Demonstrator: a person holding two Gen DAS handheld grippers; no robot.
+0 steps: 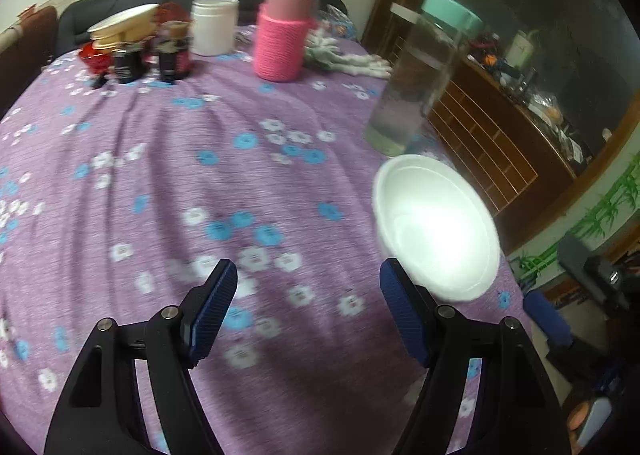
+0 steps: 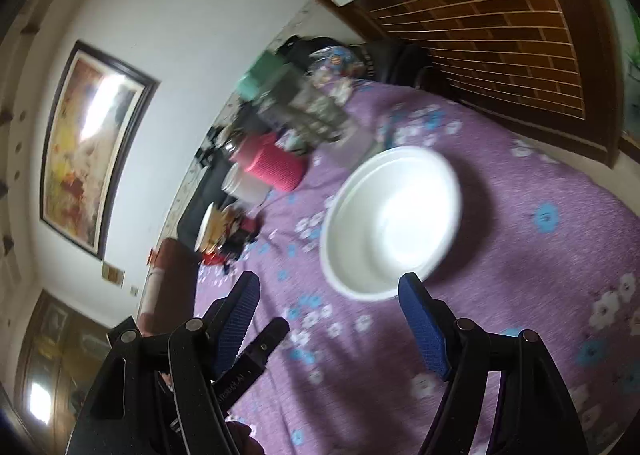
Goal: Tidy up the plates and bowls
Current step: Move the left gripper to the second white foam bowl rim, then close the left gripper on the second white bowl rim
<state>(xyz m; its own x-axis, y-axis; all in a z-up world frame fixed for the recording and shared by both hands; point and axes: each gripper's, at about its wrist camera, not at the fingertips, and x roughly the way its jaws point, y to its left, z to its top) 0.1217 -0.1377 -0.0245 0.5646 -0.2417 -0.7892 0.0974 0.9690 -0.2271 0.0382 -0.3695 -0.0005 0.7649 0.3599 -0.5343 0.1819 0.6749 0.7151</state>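
Note:
A white bowl stands upright on the purple flowered tablecloth near the table's right edge; it also shows in the right wrist view. My left gripper is open and empty, low over the cloth, with the bowl just ahead of its right finger. My right gripper is open and empty, tilted, with the bowl just beyond its fingertips. A cream plate rests on a gold bowl at the far left of the table, also seen in the right wrist view.
A clear bottle with a teal lid stands just behind the bowl. A pink knit-covered jar, a white jar, dark small jars and a red dish crowd the far side. A wooden cabinet is to the right.

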